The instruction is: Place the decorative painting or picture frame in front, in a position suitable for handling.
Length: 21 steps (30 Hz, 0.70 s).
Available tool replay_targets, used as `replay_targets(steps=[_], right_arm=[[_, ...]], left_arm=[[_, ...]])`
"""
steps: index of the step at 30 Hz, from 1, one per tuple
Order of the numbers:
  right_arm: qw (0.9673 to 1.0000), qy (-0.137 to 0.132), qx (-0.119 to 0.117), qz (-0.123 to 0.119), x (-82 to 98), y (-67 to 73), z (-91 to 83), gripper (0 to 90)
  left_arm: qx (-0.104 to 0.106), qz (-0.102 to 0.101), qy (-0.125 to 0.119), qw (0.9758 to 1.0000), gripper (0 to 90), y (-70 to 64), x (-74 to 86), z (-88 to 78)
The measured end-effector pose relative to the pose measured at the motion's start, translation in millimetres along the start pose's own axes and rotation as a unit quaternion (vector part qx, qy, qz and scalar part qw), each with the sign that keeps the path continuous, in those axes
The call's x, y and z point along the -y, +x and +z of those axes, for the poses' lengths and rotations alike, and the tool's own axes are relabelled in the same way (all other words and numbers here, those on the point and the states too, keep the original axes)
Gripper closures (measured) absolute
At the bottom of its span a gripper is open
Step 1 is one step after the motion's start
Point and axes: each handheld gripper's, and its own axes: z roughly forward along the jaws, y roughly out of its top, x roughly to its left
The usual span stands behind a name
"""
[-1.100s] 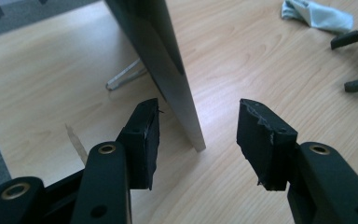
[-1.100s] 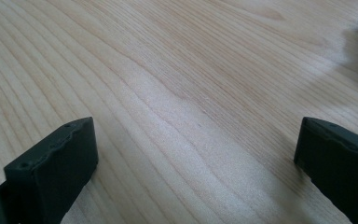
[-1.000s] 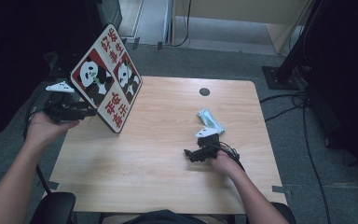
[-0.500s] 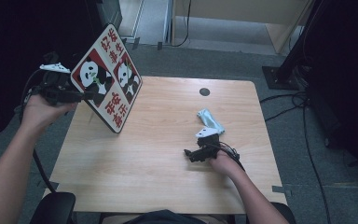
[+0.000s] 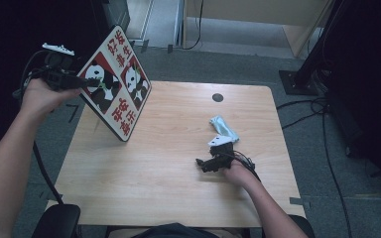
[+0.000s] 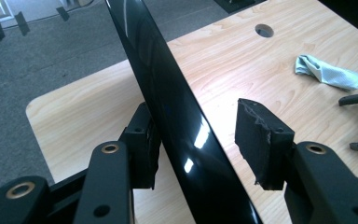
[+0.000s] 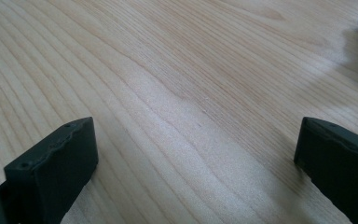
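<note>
Now higher than before, left gripper (image 5: 82, 82) clamping the tilted panda board (image 5: 118, 89); right gripper (image 5: 203, 165) unmoved, agape

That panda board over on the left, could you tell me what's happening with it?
A person's left tool has the panda board between its jaws by one edge and holds it tilted, its lower corner at the wooden table. In the left gripper view one pad touches the board's glossy black back and the other stands apart. The right tool rests open on the table near a crumpled cloth.
</note>
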Motion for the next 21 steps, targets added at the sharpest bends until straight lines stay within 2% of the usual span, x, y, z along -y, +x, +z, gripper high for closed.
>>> replay_targets(steps=[4,6,9,15,18,21], right_arm=[[1.0,0.0,0.0,0.0,0.0,0.0,0.0,0.0],[1.0,0.0,0.0,0.0,0.0,0.0,0.0,0.0],[1.0,0.0,0.0,0.0,0.0,0.1,0.0,0.0],[1.0,0.0,0.0,0.0,0.1,0.1,0.0,0.0],[1.0,0.0,-0.001,-0.001,-0.2,0.1,0.2,0.0],[1.0,0.0,-0.001,0.0,-0.3,0.9,0.4,0.0]], left_arm=[[0.0,-0.003,0.004,1.0,50.0,3.2,-10.8,4.0],[-0.004,-0.009,0.015,0.9998,50.1,4.7,-16.3,7.7],[-0.011,-0.008,0.022,0.9997,49.9,6.6,-24.3,11.4],[-0.015,-0.008,0.022,0.9996,50.1,11.9,-38.2,12.6],[-0.012,-0.016,0.023,0.9995,50.2,16.9,-44.3,16.1],[-0.015,-0.013,0.029,0.9994,50.4,19.4,-50.7,20.6]])
